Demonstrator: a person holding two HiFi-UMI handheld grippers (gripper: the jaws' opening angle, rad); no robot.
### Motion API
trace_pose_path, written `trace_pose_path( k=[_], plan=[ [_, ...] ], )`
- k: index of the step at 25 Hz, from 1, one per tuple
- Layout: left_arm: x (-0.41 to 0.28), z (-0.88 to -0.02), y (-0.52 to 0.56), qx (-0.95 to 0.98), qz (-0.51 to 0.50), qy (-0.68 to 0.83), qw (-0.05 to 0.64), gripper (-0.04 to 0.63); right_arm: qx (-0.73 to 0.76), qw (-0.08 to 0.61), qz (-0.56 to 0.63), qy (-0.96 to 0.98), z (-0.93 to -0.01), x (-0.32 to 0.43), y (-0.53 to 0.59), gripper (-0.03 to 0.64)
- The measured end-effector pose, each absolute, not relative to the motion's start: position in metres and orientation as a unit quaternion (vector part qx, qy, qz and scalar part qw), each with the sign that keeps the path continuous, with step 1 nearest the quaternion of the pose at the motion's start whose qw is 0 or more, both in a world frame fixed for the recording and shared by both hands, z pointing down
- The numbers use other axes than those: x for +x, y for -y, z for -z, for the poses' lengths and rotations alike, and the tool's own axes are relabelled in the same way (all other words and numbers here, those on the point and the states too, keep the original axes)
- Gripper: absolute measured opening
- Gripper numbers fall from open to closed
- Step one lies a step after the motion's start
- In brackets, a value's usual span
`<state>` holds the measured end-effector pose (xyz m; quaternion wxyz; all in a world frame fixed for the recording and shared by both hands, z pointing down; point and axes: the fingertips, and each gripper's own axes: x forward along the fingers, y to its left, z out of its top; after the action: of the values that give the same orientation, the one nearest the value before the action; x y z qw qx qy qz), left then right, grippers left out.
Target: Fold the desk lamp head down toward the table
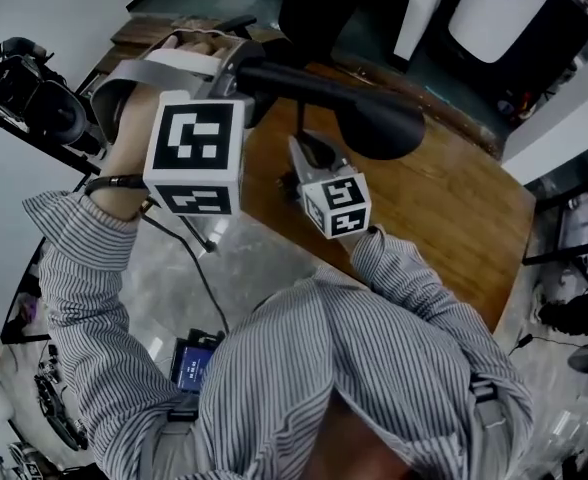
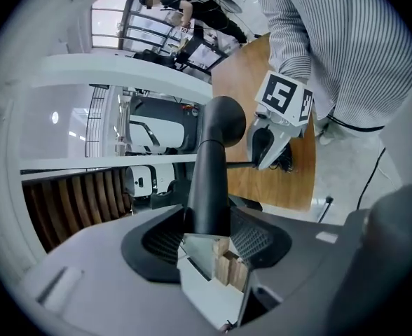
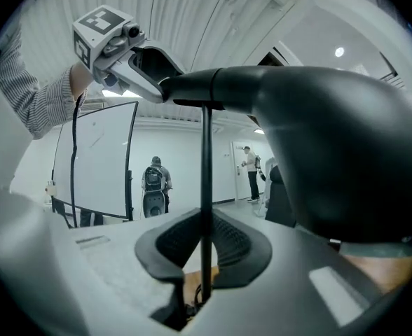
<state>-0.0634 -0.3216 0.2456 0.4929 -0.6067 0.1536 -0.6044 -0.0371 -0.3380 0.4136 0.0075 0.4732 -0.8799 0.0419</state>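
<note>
A black desk lamp stands on the wooden table (image 1: 444, 208). Its rounded head (image 1: 379, 123) is raised, roughly level, at the end of a thick black neck (image 1: 294, 80). My left gripper (image 1: 249, 73) is shut on that neck, and in the left gripper view the tube (image 2: 209, 180) sits tight between the pads of the left gripper (image 2: 207, 233). Below it, my right gripper (image 1: 309, 153) is shut on the thin upright stem (image 1: 300, 118). The stem (image 3: 206, 208) runs straight up between the right gripper (image 3: 204, 257) jaws, under the big head (image 3: 332, 152). The lamp's base is hidden.
Camera gear on a dark rack (image 1: 24, 88) sits at the left. A black cable (image 1: 199, 268) hangs from my left hand down to a small screen (image 1: 194, 363). The table's near edge is just behind the right gripper. People (image 3: 155, 180) stand far off by a white board (image 3: 97, 159).
</note>
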Motion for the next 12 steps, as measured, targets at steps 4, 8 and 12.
trace_pose_path(
  k=[4, 8, 12],
  plan=[
    [-0.0635, -0.2433, 0.3216, -0.601, 0.616, -0.125, 0.493, 0.210, 0.487, -0.001, -0.038, 0.873, -0.4150, -0.0396, 0.3394, 0.040],
    [-0.0620, -0.2422, 0.3215, -0.596, 0.624, -0.104, 0.494, 0.210, 0.506, -0.010, -0.035, 0.862, -0.4157, -0.0394, 0.3399, 0.040],
    [-0.0614, -0.2411, 0.3205, -0.587, 0.630, -0.091, 0.501, 0.210, 0.519, -0.015, -0.034, 0.854, -0.4156, -0.0392, 0.3393, 0.040]
  ],
)
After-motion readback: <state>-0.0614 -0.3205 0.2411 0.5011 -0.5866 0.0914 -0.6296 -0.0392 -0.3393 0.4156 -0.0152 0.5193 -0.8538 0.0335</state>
